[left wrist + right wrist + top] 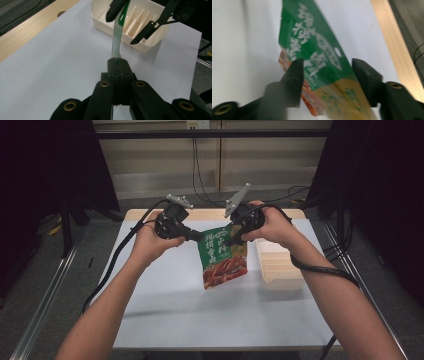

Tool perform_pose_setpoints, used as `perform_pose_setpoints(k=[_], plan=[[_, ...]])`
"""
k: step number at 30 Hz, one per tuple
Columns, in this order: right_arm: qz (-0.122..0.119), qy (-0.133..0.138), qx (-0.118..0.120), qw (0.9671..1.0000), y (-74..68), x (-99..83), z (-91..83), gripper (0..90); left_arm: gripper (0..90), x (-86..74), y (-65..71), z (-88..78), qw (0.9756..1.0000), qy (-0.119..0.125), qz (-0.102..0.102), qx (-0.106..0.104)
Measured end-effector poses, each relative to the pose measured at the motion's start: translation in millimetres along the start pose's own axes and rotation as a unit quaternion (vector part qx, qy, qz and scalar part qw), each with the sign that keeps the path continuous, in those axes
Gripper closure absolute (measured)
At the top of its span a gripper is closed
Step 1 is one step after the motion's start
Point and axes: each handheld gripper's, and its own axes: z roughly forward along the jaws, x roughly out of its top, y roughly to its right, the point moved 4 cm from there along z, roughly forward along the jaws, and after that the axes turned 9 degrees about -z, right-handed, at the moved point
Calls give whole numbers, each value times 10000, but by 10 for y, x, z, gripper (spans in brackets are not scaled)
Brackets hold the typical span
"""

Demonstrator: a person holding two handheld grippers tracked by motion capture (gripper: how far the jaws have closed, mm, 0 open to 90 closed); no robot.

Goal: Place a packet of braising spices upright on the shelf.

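A green food pouch (224, 262) with a red dish printed on its lower half hangs above the white table (175, 310). My left gripper (197, 237) is shut on its upper left edge; in the left gripper view the jaws (117, 60) pinch the pouch (117, 40), seen edge-on. My right gripper (231, 240) is at the pouch's upper right corner. In the right gripper view its jaws (328, 62) stand apart with the pouch (317, 50) between them, not pressed. The left gripper view shows the right gripper (122, 28) straddling the far edge.
A cream slotted tray (280, 270) sits on the table's right side, just right of the pouch; its rim (100, 22) lies under the right gripper. A wooden strip (150, 214) runs along the far table edge. Cables trail from both grippers.
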Motion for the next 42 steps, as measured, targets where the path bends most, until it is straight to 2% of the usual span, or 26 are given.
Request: perform_pose_setpoints(k=[1, 3, 4, 6, 7, 10, 11, 13, 14, 16, 17, 18, 20, 22, 23, 24, 25, 28, 29, 30, 32, 33, 36, 38, 39, 42], plan=[[-5, -138, 95, 9999, -17, 19, 3, 574, 900, -2, -11, -4, 10000, -19, 0, 49], [3, -203, 152, 9997, -23, 23, 1, 597, 900, -4, -12, -3, 10000, 9, -40, 20], [64, -358, 162, 9992, -23, 44, -6, 612, 900, -5, -14, -2, 10000, 44, -55, 21], [77, -389, 178, 9991, -26, 51, -6, 621, 900, -8, -21, -7, 10000, 38, -59, 25], [107, -465, 195, 9987, -32, 62, -7, 654, 900, -6, -15, 6, 9998, 158, -120, -12], [114, -666, 233, 9974, -27, 96, -14, 830, 900, -14, -7, -3, 9997, 179, -131, -65], [201, -745, 275, 9966, -27, 109, -37, 896, 896, -17, 8, 6, 9993, 286, -198, -114], [228, -774, 299, 9963, -20, 115, -51, 900, 890, -41, 12, -19, 9995, 222, -131, -159], [235, -822, 338, 9958, -26, 125, -59, 900, 874, -56, 17, -13, 9991, 293, -168, -244], [338, -950, 313, 9944, -33, 150, -69, 900, 816, -90, 7, -12, 9990, 339, -208, -191], [279, -1031, 360, 9936, -36, 171, -76, 900, 676, -111, 2, -3, 9988, 406, -205, -181], [279, -1031, 360, 9936, -36, 171, -76, 900, 676, -139, -5, 8, 9986, 458, -206, -184], [370, -1106, 431, 9922, -45, 195, -95, 900, 520, -202, -33, 28, 9985, 494, -182, -114], [379, -1143, 422, 9918, -42, 202, -103, 900, 413, -265, -50, 52, 9980, 584, -232, -44], [466, -1165, 486, 9909, -41, 199, -110, 900, 270, -292, -67, 56, 9979, 598, -228, 44], [466, -1165, 486, 9909, -41, 199, -110, 900, 270, -323, -79, 59, 9978, 603, -235, 127], [469, -1180, 480, 9907, -37, 198, -117, 900, 223, -356, -94, 54, 9977, 617, -224, 197], [593, -1167, 500, 9901, -19, 200, -142, 900, 146, -457, -120, 62, 9966, 729, -301, 246], [618, -1156, 489, 9902, -14, 202, -146, 900, 115, -506, -133, 63, 9962, 689, -424, 336], [665, -1138, 524, 9899, -2, 202, -158, 900, 80, -543, -143, 58, 9964, 617, -419, 411], [726, -1156, 508, 9893, 17, 201, -170, 900, 84, -602, -157, 54, 9957, 681, -473, 403], [790, -1230, 501, 9880, 32, 195, -187, 900, 72, -640, -170, 46, 9958, 658, -512, 389], [857, -1289, 467, 9868, 62, 190, -211, 900, 71, -749, -186, 43, 9957, 574, -624, 383], [871, -1317, 471, 9863, 64, 191, -217, 900, 68, -827, -210, 35, 9954, 481, -641, 518], [975, -1354, 471, 9849, 71, 198, -232, 900, 53, -866, -221, 34, 9950, 484, -696, 527], [964, -1324, 462, 9854, 89, 208, -243, 900, 53, -976, -248, 7, 9940, 495, -770, 591]])
